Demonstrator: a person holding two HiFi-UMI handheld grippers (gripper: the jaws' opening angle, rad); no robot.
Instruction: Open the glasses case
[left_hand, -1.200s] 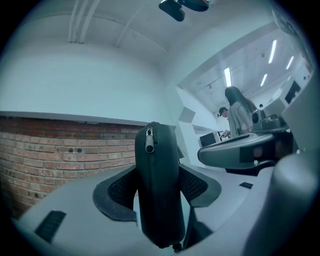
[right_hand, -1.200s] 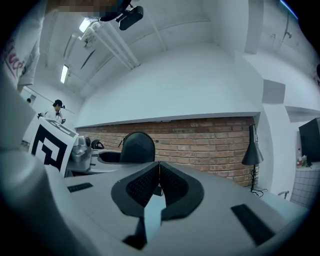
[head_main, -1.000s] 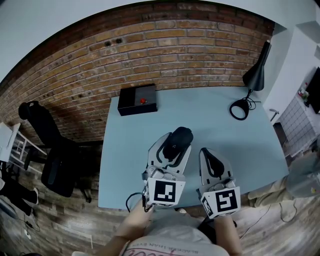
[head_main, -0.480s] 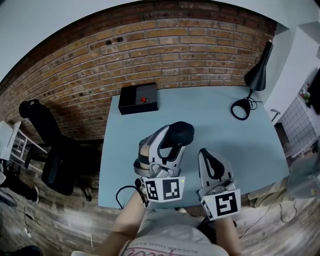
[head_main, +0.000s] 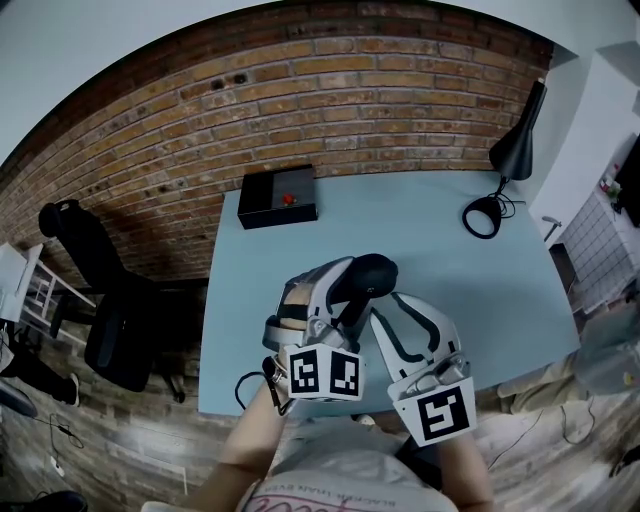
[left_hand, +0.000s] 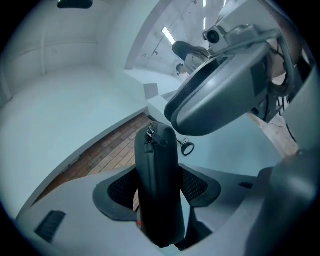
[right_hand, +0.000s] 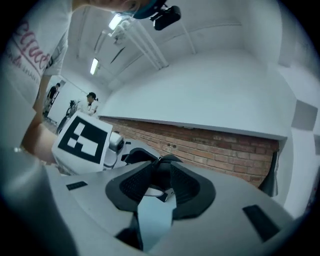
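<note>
The pale blue-grey surface (head_main: 470, 275) lies bare across its middle and right, and both tools work above its near edge. The left tool (head_main: 348, 283) is clamped on the black zippered glasses case (head_main: 372, 272), held on edge above the surface, zip pull at the far end. The right tool (right_hand: 161, 172) has just been opening its jaws; they stand apart, with the case's end at their tips. A black box with a red button (head_main: 277, 197) sits by the far edge and a black desk lamp (head_main: 512, 150) at the far right corner, both well apart from the tools. A red-brick wall (head_main: 300, 100) closes the far side.
</note>
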